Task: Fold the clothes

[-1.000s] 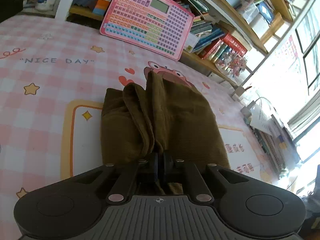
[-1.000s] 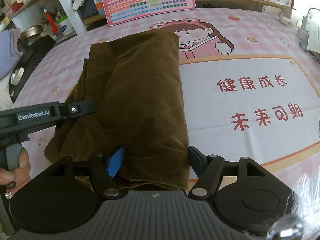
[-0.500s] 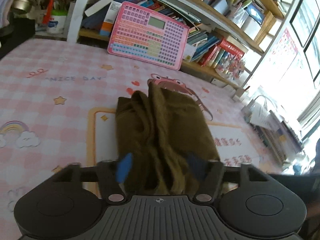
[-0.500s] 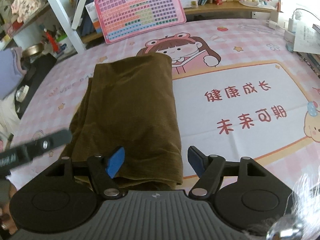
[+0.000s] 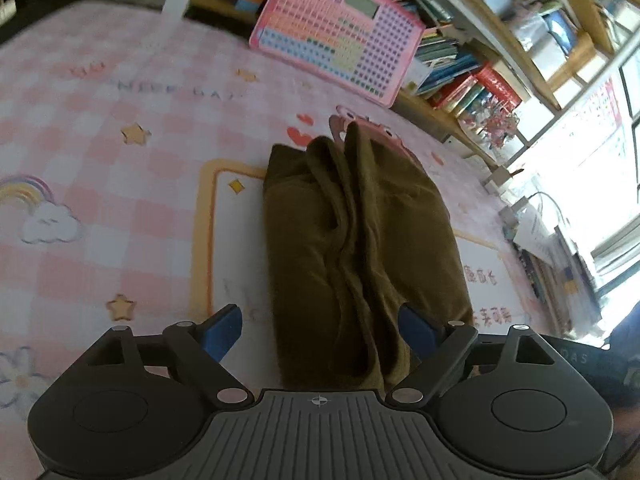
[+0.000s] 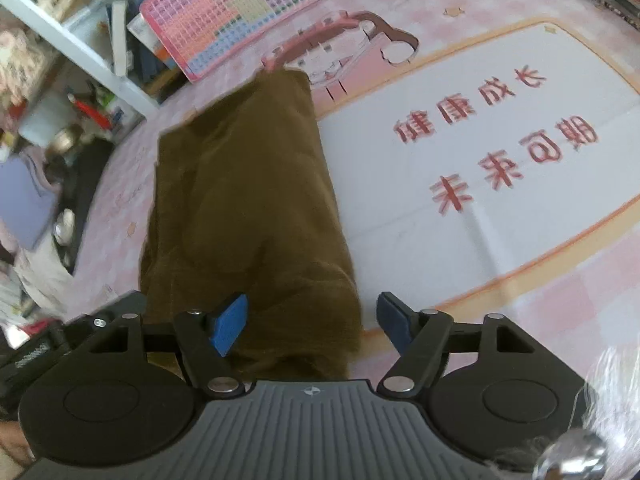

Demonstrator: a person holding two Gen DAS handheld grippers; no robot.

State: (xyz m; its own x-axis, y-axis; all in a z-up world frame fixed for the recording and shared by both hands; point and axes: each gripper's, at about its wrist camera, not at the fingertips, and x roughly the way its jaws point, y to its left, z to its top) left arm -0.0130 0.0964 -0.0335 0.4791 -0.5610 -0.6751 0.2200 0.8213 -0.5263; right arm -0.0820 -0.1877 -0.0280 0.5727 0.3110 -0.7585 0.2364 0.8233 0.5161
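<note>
both left tongs and right tongs gape over the seemingly folded brown garment.

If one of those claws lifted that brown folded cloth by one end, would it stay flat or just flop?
Probably flop: the brown cloth lies in soft, rumpled ridges, so it looks limp. The stacked layers would likely slide apart and unfold. It seems thick and matte, so the open left gripper fingers should hold it without much slipping.
</note>
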